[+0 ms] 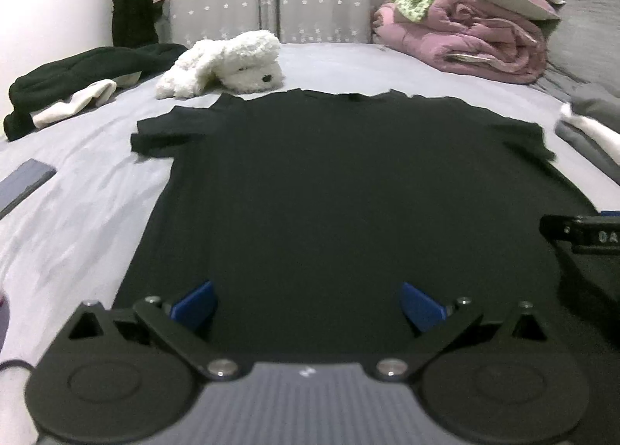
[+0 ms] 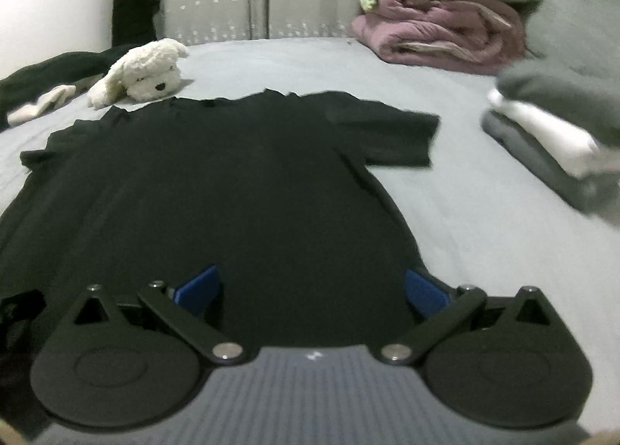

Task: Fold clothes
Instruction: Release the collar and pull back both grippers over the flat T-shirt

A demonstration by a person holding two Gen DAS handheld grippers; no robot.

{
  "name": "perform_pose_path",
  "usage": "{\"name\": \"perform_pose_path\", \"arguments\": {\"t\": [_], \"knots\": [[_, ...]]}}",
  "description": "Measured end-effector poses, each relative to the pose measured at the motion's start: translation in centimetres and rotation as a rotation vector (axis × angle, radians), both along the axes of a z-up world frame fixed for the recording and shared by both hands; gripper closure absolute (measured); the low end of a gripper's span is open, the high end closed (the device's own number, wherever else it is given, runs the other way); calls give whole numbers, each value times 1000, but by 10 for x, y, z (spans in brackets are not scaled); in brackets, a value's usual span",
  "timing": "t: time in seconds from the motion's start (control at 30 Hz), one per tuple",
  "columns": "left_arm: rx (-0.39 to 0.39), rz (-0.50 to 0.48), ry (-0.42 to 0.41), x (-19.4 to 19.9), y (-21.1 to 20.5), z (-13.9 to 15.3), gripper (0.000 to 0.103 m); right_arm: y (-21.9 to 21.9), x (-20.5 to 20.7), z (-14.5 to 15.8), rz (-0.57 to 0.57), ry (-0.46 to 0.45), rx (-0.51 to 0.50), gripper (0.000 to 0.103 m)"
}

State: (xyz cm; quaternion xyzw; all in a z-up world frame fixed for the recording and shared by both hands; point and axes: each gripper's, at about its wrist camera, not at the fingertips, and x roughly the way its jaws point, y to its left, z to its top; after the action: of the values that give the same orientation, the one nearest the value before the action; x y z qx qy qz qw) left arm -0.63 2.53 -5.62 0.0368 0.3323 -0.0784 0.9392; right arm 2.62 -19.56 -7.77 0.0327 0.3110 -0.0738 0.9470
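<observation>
A black T-shirt [image 1: 329, 181] [image 2: 217, 189] lies spread flat on the grey bed sheet [image 1: 85, 212] [image 2: 484, 236], collar toward the far side, both short sleeves laid out. My left gripper [image 1: 308, 307] hovers over the shirt's near hem, left of middle, its blue pads [image 1: 195, 305] wide apart with nothing between them. My right gripper [image 2: 312, 292] stands open over the hem's right corner, with its right pad [image 2: 424, 294] at the shirt's edge. Part of the right gripper shows at the right edge of the left wrist view.
A white plush dog [image 1: 228, 65] [image 2: 143, 75] lies just beyond the collar. Dark clothes with a white piece [image 1: 69, 88] lie at the far left. Rolled pink and green blankets [image 1: 472, 23] [image 2: 438, 15] sit at the back right. Folded grey and white clothes [image 2: 558, 131] are stacked at right.
</observation>
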Motion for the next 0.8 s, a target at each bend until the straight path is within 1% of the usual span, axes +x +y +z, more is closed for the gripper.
{"name": "perform_pose_path", "arguments": {"t": [0.23,0.3,0.33,0.4,0.5,0.53,0.6,0.7,0.8], "knots": [[-8,-45,-16,-57,8,-2,0,0,-43,0,-21,-43,23,0],[-14,-50,-38,-75,11,-5,0,-1,-55,0,-29,-54,41,0],[-15,-53,-58,-84,13,-8,0,-2,-61,1,-34,-59,53,0],[-31,-42,-124,-108,17,-15,0,-7,-73,2,-56,-58,89,0],[-12,-32,-202,-138,16,-23,0,-15,-93,-1,-95,-52,122,0],[-5,-33,-206,-142,14,-22,0,-16,-101,-2,-106,-51,119,0],[2,-47,-196,-148,11,-18,0,-16,-116,-1,-119,-51,119,0],[4,-85,-145,-152,11,-11,0,-10,-134,-3,-108,-27,83,0],[7,-111,-94,-157,13,-7,0,2,-150,-7,-78,-16,-18,0]]}}
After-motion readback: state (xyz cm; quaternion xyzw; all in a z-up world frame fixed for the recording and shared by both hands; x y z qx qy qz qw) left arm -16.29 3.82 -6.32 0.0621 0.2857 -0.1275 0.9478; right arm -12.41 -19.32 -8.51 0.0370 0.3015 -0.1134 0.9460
